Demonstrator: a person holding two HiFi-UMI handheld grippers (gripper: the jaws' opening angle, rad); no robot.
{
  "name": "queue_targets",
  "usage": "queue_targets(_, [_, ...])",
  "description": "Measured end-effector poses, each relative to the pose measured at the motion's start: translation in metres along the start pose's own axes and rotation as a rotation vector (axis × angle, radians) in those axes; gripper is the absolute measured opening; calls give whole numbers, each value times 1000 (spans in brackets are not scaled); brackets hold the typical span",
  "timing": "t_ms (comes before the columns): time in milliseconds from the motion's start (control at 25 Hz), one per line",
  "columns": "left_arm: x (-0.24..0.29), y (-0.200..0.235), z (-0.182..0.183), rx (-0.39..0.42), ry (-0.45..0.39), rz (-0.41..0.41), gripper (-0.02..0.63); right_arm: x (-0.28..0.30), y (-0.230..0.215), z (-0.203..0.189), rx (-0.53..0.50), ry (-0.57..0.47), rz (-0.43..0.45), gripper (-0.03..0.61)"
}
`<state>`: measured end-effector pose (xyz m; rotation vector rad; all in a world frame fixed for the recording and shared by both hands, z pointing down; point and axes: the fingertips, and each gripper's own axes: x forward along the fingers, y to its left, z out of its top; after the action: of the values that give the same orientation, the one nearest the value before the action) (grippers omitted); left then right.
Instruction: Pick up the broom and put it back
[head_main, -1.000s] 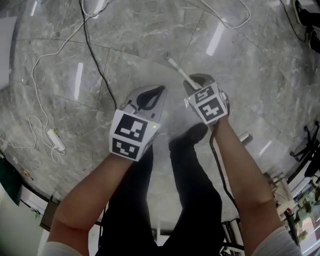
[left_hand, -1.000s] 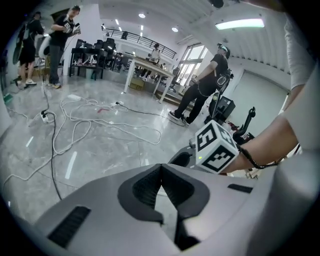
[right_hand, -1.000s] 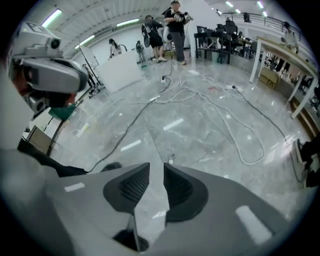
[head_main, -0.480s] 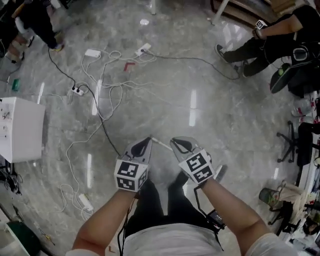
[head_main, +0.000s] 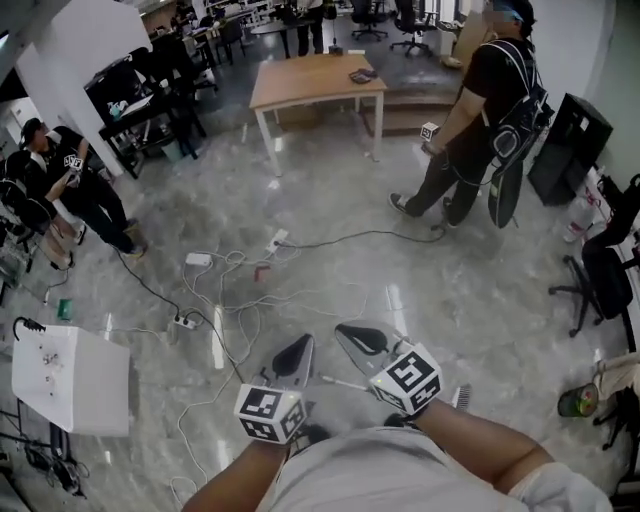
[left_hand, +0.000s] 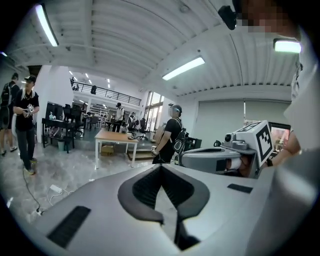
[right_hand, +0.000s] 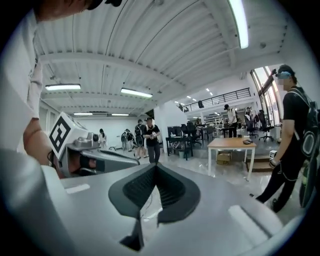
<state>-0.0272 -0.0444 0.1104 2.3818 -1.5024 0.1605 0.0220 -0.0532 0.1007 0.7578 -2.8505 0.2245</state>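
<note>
The broom lies on the grey floor by my feet: a thin white handle (head_main: 340, 383) and a small brush head (head_main: 462, 397), its middle hidden behind my right gripper. Neither gripper touches it. Both are held up side by side in front of my body and point out level into the room. My left gripper (head_main: 298, 352) (left_hand: 161, 169) is shut with nothing in its jaws. My right gripper (head_main: 352, 336) (right_hand: 156, 167) is shut and empty too. Neither gripper view shows the broom.
White cables and power strips (head_main: 250, 290) sprawl over the floor ahead. A white box (head_main: 70, 380) stands at the left, a wooden table (head_main: 315, 80) farther back. A person with a backpack (head_main: 480, 120) stands at the right, another person (head_main: 60, 190) at the left. An office chair (head_main: 600, 280) stands by the right edge.
The head view has swung up from the floor to the whole room. Both grippers have risen away from the floor and levelled out. The broom has stayed on the floor.
</note>
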Motion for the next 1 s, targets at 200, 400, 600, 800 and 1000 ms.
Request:
queue_targets(200, [-13,-36,0,-2,-20,16,8,-38,16,27,22,-63,33,3])
queue_targets(400, [-11,-45,6,11,-43,22,8,-54,18,30,15,-79,40,3])
queue_targets(600, [-8,-40,13,8,-65,28,8,-57,14,32,6,-79,22,3])
queue_targets(800, [-3,-36,9,-3,-61,24,8,-56,8,32,5,-76,10,3])
queue_targets(1000, [3,-30,9,-17,-60,15,8,-50,5,28,12,-65,2,3])
